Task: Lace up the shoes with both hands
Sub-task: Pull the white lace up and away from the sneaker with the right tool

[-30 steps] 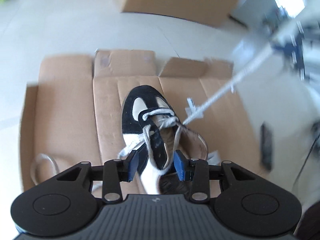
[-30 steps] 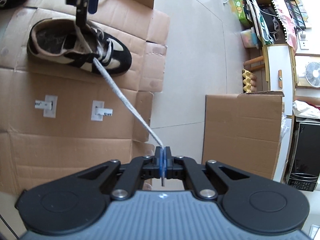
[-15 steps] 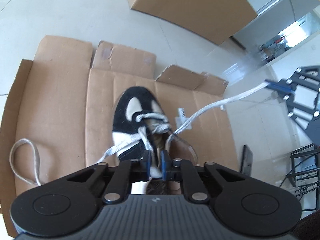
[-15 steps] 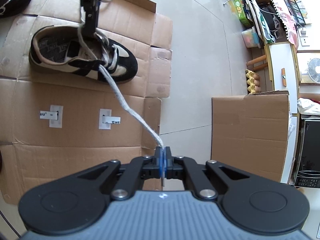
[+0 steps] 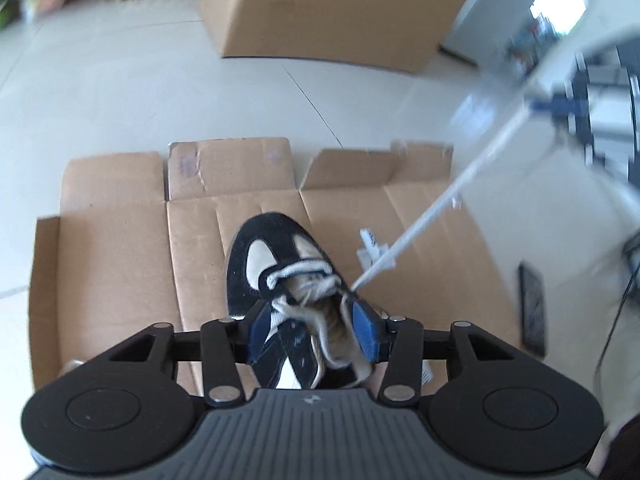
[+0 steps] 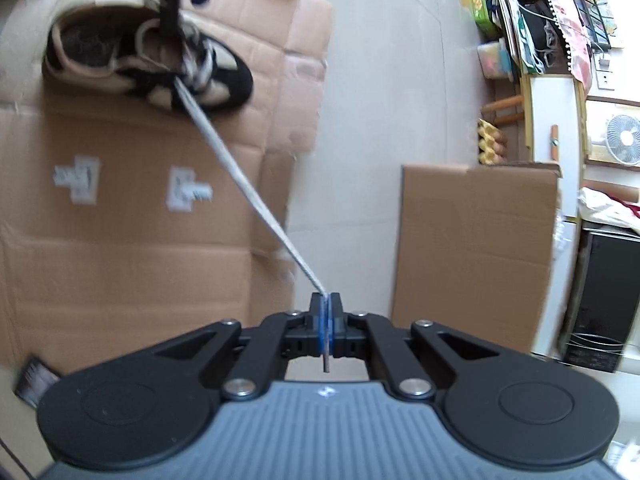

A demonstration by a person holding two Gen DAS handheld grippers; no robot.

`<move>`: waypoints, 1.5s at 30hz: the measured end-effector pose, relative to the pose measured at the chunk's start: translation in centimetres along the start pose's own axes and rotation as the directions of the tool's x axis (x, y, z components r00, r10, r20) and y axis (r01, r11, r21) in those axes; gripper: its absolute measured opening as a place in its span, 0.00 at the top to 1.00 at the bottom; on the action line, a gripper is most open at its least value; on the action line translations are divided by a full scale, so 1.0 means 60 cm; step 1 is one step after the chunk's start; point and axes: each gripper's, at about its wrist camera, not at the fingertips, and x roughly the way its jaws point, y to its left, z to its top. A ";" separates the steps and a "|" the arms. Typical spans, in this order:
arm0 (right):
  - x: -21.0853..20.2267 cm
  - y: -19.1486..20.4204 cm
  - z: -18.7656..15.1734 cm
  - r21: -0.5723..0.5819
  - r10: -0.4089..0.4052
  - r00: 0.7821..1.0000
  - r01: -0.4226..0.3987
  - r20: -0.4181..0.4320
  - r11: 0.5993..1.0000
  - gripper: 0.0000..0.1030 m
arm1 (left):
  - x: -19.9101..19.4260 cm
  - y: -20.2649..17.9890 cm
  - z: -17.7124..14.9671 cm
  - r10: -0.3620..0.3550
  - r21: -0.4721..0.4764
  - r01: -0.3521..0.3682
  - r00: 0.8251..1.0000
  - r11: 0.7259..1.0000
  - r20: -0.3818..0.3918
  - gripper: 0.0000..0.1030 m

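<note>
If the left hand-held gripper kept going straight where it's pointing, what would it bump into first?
Most likely the shoe. The left hand-held gripper points down at its laced middle, jaws opening, with loose loops of the lace and the tongue between the pads. Depth is hard to judge, but nothing else lies in the way.

A pale tiled floor ran under sheets of flattened cardboard, two white paper labels stuck on them. A closed cardboard box stood on the tiles beyond, and another box sat near a white shelf unit crowded with clutter. A small white fan stood at the far edge, a dark appliance below it. Bright daylight came from a window.
</note>
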 end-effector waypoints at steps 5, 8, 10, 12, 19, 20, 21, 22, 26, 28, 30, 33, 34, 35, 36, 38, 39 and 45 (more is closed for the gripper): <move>-0.012 -0.023 -0.035 -0.054 -0.035 0.997 0.031 -0.069 0.998 1.00 | 0.018 -0.017 -0.014 0.035 0.093 -0.031 0.999 0.995 -0.039 0.55; -0.023 -0.029 -0.050 -0.104 -0.040 0.995 0.030 -0.092 0.994 1.00 | 0.024 -0.027 -0.017 0.066 0.153 -0.059 0.997 0.986 -0.041 0.57; -0.030 -0.036 -0.057 -0.127 -0.047 0.993 0.034 -0.108 0.991 1.00 | 0.028 -0.033 -0.019 0.089 0.192 -0.080 0.995 0.978 -0.039 0.61; -0.036 -0.045 -0.065 -0.141 -0.057 0.991 0.039 -0.123 0.989 1.00 | 0.032 -0.035 -0.021 0.096 0.202 -0.085 0.994 0.976 -0.046 0.62; -0.044 -0.058 -0.084 -0.156 -0.061 0.984 0.035 -0.166 0.987 1.00 | 0.046 -0.032 -0.033 0.120 0.217 -0.101 0.990 0.971 -0.075 0.62; -0.045 -0.059 -0.085 -0.156 -0.060 0.984 0.034 -0.170 0.987 1.00 | 0.048 -0.030 -0.034 0.121 0.214 -0.102 0.990 0.971 -0.078 0.62; -0.045 -0.059 -0.087 -0.155 -0.059 0.983 0.032 -0.173 0.987 1.00 | 0.048 -0.029 -0.035 0.121 0.212 -0.102 0.989 0.972 -0.080 0.62; -0.046 -0.059 -0.088 -0.155 -0.058 0.983 0.031 -0.177 0.987 1.00 | 0.049 -0.028 -0.036 0.122 0.209 -0.103 0.989 0.972 -0.082 0.62; -0.044 -0.053 -0.085 -0.153 -0.046 0.984 0.019 -0.174 0.988 1.00 | 0.046 -0.028 -0.033 0.123 0.208 -0.106 0.990 0.972 -0.070 0.62; -0.042 -0.049 -0.081 -0.149 -0.039 0.985 0.014 -0.168 0.989 1.00 | 0.041 -0.031 -0.029 0.122 0.216 -0.108 0.991 0.970 -0.055 0.63; -0.039 -0.045 -0.077 -0.142 -0.034 0.986 0.010 -0.163 0.990 1.00 | 0.039 -0.034 -0.027 0.123 0.226 -0.109 0.991 0.968 -0.049 0.63; -0.031 -0.032 -0.068 -0.132 -0.017 0.989 -0.003 -0.149 0.991 1.00 | 0.037 -0.036 -0.026 0.122 0.229 -0.108 0.991 0.967 -0.050 0.63; -0.028 -0.028 -0.066 -0.129 -0.011 0.989 -0.008 -0.144 0.992 1.00 | 0.037 -0.036 -0.026 0.122 0.230 -0.107 0.991 0.967 -0.051 0.63; -0.025 -0.021 -0.062 -0.120 0.001 0.991 -0.017 -0.135 0.993 1.00 | 0.036 -0.037 -0.026 0.120 0.231 -0.105 0.991 0.967 -0.051 0.63; -0.020 -0.013 -0.057 -0.110 0.014 0.992 -0.028 -0.125 0.994 1.00 | 0.035 -0.038 -0.025 0.119 0.232 -0.104 0.992 0.967 -0.052 0.63; -0.013 0.001 -0.049 -0.088 0.037 0.993 -0.047 -0.108 0.995 1.00 | 0.035 -0.040 -0.024 0.122 0.242 -0.106 0.991 0.964 -0.052 0.63; -0.008 0.009 -0.045 -0.075 0.051 0.994 -0.059 -0.100 0.995 1.00 | 0.035 -0.041 -0.024 0.124 0.247 -0.108 0.991 0.963 -0.053 0.63; 0.016 0.061 -0.024 0.002 0.134 0.990 -0.134 -0.051 0.991 1.00 | 0.032 -0.046 -0.026 0.137 0.270 -0.119 0.989 0.955 -0.047 0.63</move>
